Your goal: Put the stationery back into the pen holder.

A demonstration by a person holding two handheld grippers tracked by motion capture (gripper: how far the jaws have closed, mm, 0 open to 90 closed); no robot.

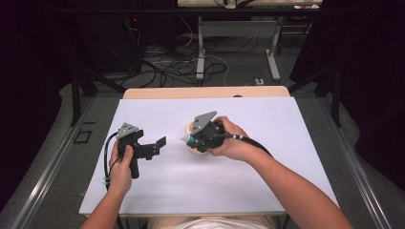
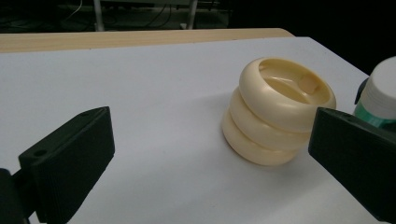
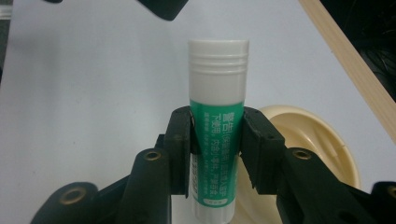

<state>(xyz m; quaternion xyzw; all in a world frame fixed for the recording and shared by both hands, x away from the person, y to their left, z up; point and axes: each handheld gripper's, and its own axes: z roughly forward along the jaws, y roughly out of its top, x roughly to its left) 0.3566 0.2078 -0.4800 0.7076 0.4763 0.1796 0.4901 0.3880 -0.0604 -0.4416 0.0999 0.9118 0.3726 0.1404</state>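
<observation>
Right gripper (image 3: 217, 140) clamps a green glue stick (image 3: 217, 116) above the cream ribbed holder (image 2: 275, 116). Left gripper (image 2: 205, 163) hangs open, empty. Probably the insertion step; next needs lining the stick over the holder's mouth.

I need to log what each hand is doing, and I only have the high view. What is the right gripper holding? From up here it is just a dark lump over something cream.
Observer: The right gripper is shut on a glue stick, green body with a white cap, jaws pressed to both sides of the body.
Operator: And the cream thing under it?
Observer: A ribbed cream holder, like three stacked rings, open at the top and hollow inside; it stands on the white table.
Operator: Is the left gripper doing anything?
Observer: The left gripper is open with nothing between its jaws, and it looks toward the holder.
</observation>
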